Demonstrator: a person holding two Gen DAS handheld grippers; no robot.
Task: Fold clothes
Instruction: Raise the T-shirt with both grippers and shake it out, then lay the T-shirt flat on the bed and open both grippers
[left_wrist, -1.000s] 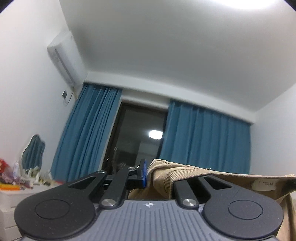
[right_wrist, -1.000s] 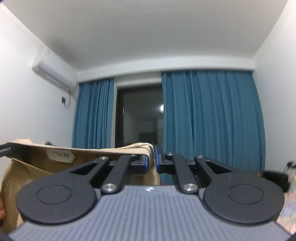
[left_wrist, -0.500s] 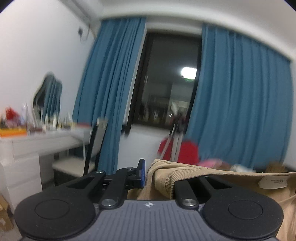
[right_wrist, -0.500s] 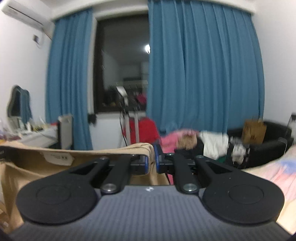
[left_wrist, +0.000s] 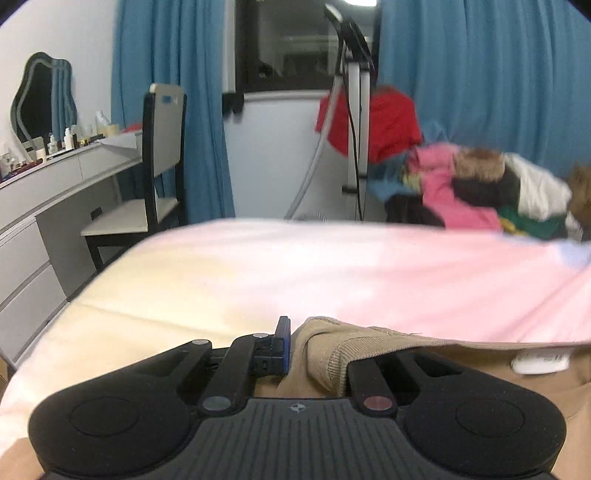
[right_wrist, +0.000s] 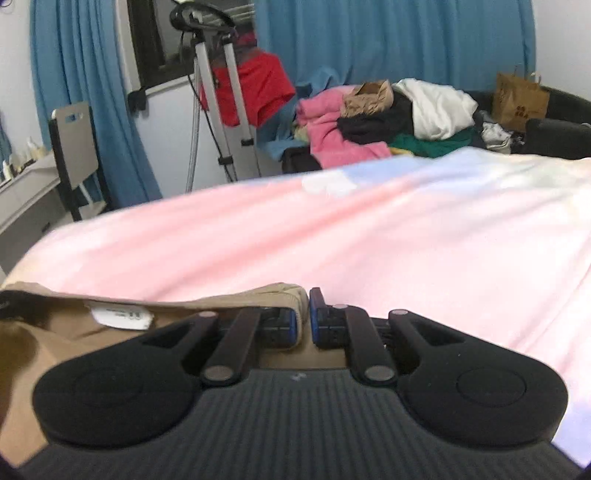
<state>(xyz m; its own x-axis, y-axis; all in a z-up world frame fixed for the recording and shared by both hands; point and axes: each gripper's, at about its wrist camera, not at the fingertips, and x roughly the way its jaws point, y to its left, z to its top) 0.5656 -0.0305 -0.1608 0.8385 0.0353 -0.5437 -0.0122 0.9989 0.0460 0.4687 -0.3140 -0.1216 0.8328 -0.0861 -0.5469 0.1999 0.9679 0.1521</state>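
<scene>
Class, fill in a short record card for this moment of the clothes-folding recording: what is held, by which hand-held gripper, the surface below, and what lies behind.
garment: tan corduroy garment with a white label
left hand-held gripper: shut on one top corner of the garment
right hand-held gripper: shut on the other top corner
surface below: bed with a pink and cream sheet
background: heap of mixed clothes, blue curtains
</scene>
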